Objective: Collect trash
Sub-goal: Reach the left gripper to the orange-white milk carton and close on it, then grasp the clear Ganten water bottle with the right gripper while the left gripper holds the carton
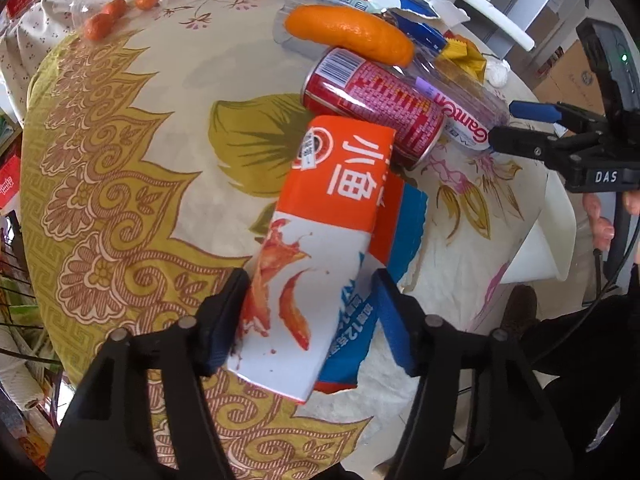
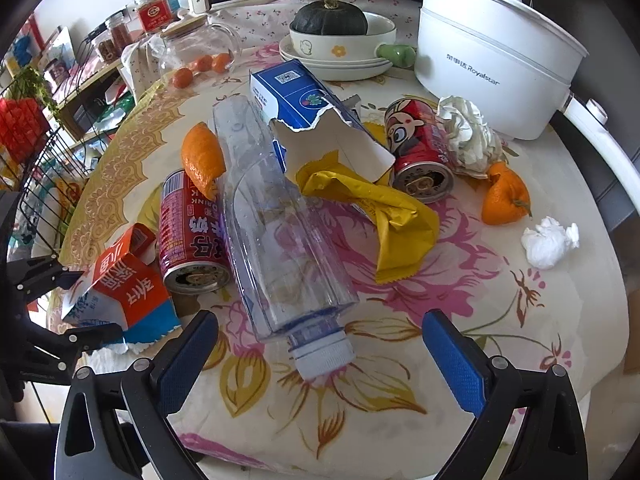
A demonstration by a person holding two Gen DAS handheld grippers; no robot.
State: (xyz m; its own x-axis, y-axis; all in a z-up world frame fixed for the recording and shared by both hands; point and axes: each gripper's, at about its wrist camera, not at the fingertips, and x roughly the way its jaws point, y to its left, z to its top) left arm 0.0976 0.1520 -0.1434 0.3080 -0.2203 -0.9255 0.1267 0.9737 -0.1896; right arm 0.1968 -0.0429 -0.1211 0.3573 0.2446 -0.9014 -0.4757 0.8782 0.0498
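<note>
- Step: start of pickup, trash lying loose on the floral tablecloth; no bin in either view.
- Left gripper: jaws half-closed around the near end of the orange-and-white carton. Left pad touches the carton edge; right pad looks just clear. Call it not yet clamped.
- Carton lies flat on a torn blue wrapper, its far end against a red drink can.
- Right gripper: jaws wide, nothing held, lined up on the capped neck of the clear plastic bottle, which lies on its side pointing at it.
- Other trash: second red can, torn blue box, yellow wrapper, orange peel, tissue wad.
- Next, my read: finish closing left on the carton and lift straight so it doesn't drag the wrapper or roll the can; right drops lower over the bottle neck before closing.
</note>
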